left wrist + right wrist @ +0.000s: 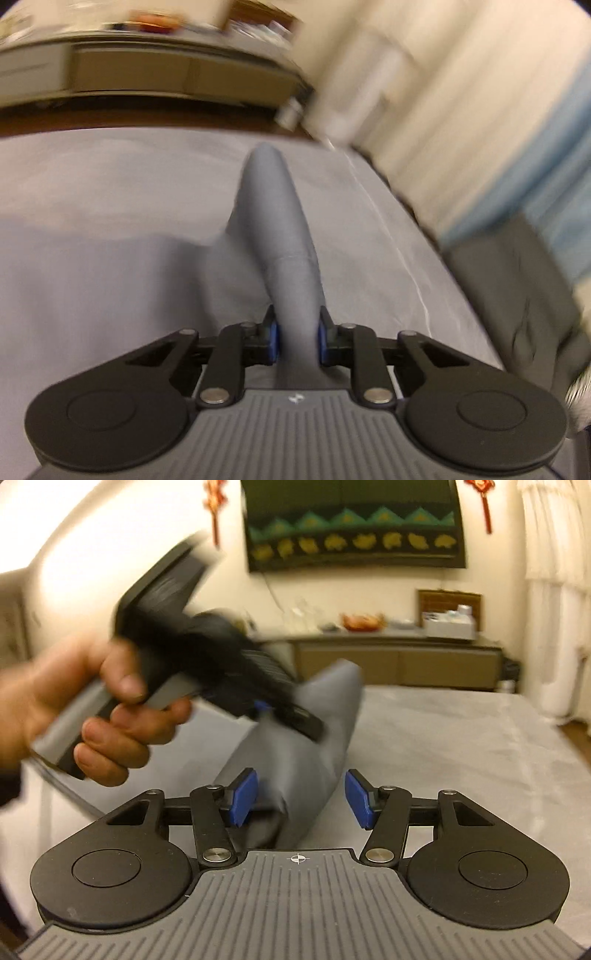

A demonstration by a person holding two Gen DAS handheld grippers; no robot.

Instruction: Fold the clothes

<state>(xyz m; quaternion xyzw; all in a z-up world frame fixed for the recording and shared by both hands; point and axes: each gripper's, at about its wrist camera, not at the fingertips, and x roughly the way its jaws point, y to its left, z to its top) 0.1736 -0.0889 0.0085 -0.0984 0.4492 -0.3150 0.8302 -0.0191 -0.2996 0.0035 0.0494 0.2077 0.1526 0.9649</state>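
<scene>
The left gripper is clamped on a bunched fold of the grey garment, its blue pads pressing the cloth from both sides. From the left wrist view the garment rises in a narrow ridge away from the pads and spreads at its base onto the pale sheet of the bed. This view is smeared, so the far end of the ridge is hard to make out.

The right gripper stands with its jaws apart. The grey garment hangs between its blue pads; it lies close to the left pad, perhaps brushing it, and clear of the right one, so nothing is gripped there.

From the right wrist view, a person's left hand grasps the handle of the left gripper, which points down into the top of the lifted cloth. Behind the bed stands a low sideboard against the wall, with a dark wall hanging above it.
</scene>
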